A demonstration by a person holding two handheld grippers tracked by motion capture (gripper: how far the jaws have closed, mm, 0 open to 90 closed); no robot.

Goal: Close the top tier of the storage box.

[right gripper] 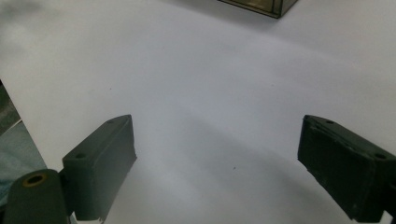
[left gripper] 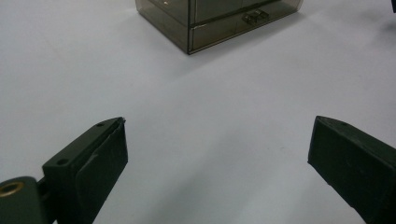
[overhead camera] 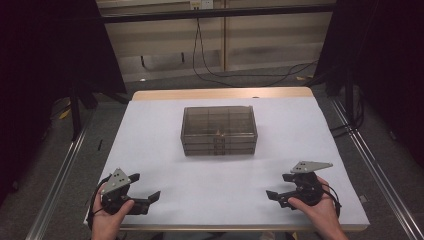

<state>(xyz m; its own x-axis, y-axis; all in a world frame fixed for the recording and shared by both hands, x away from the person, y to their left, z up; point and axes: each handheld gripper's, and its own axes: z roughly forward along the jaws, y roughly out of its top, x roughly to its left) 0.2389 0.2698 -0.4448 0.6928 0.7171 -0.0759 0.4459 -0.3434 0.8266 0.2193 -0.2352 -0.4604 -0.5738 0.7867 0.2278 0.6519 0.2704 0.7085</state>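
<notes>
Work on the smoky translucent drawer box (overhead camera: pixel 219 130) looks to be at its very start: nothing about it appears disturbed, and both grippers are well apart from it. The box stands toward the far middle of the white table surface (overhead camera: pixel 165 195), its stacked drawers facing the near edge and all seemingly pushed in; what lies inside is too dim to tell. The left gripper (overhead camera: pixel 141 199) rests near the near-left corner, held in a hand (overhead camera: pixel 106 218), and its own view shows its jaws spread wide with nothing between them, the box's corner (left gripper: pixel 189 32) ahead across bare surface. The right gripper (overhead camera: pixel 276 195) sits near the near-right corner in the other hand (overhead camera: pixel 315 210), likewise gaping and empty, with only a sliver of the box at the top of its view. Judging from this, every step remains: closing the gap to the box, taking hold of a drawer front, and whatever follows.
</notes>
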